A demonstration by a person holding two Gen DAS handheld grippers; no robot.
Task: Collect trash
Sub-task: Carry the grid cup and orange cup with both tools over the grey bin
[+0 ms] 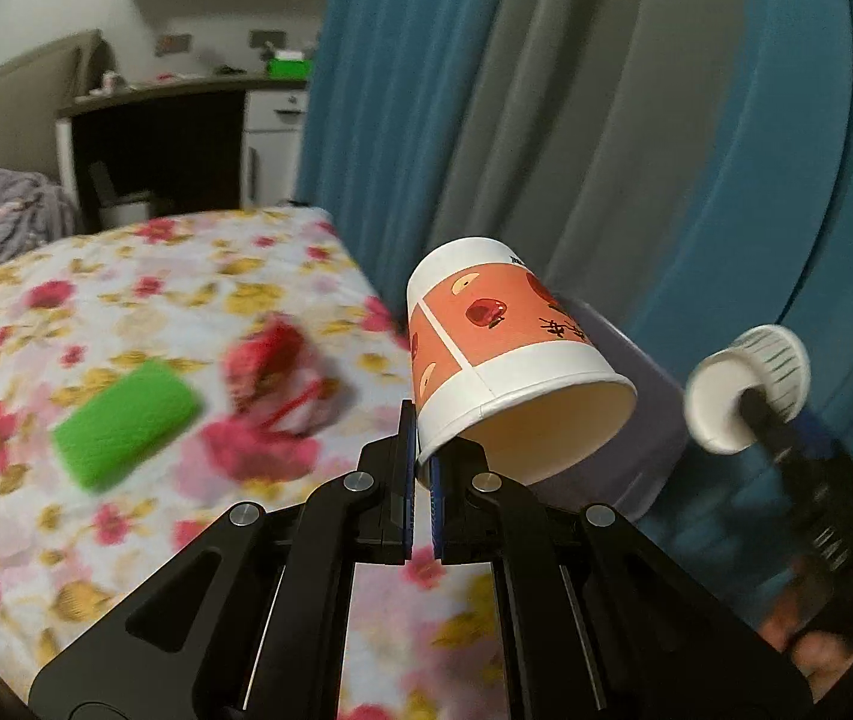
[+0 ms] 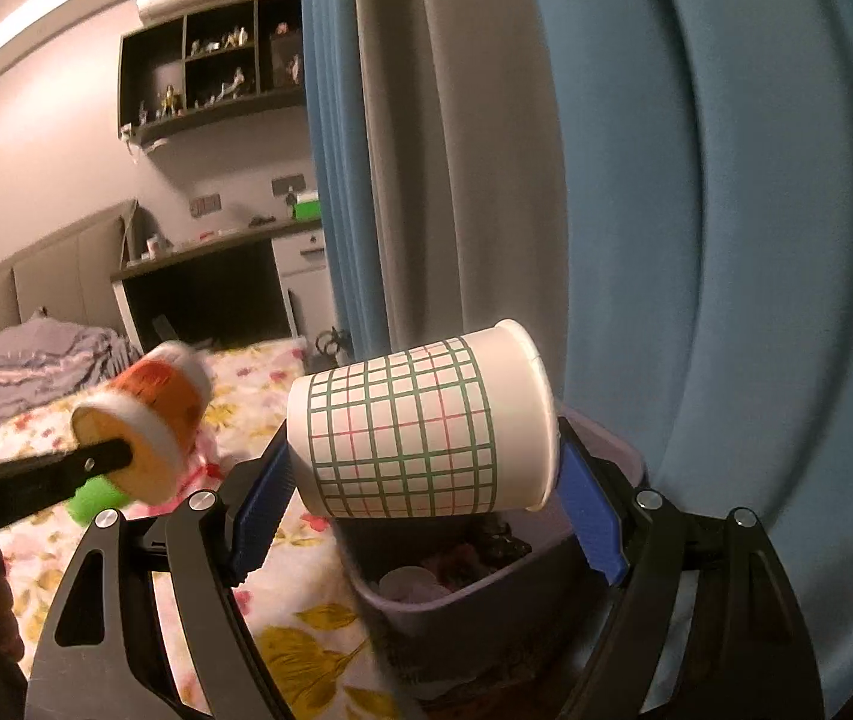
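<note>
My left gripper [image 1: 422, 483] is shut on the rim of an orange paper cup [image 1: 498, 354] with an apple print, held above the bed edge near a purple bin [image 1: 636, 438]. The same cup shows blurred in the right wrist view [image 2: 150, 426]. My right gripper [image 2: 426, 498] holds a white cup with a green grid [image 2: 420, 426] on its side between its blue pads [image 2: 591, 510], just above the purple bin [image 2: 486, 594], which holds other trash. That cup also shows at the right of the left wrist view [image 1: 744, 396].
A flowered bedsheet [image 1: 126, 324] carries a green sponge-like block [image 1: 126, 423] and a crumpled red wrapper [image 1: 276, 372]. Blue and grey curtains [image 1: 546, 120] hang behind the bin. A desk [image 1: 174, 90] and shelves [image 2: 210, 66] stand at the far wall.
</note>
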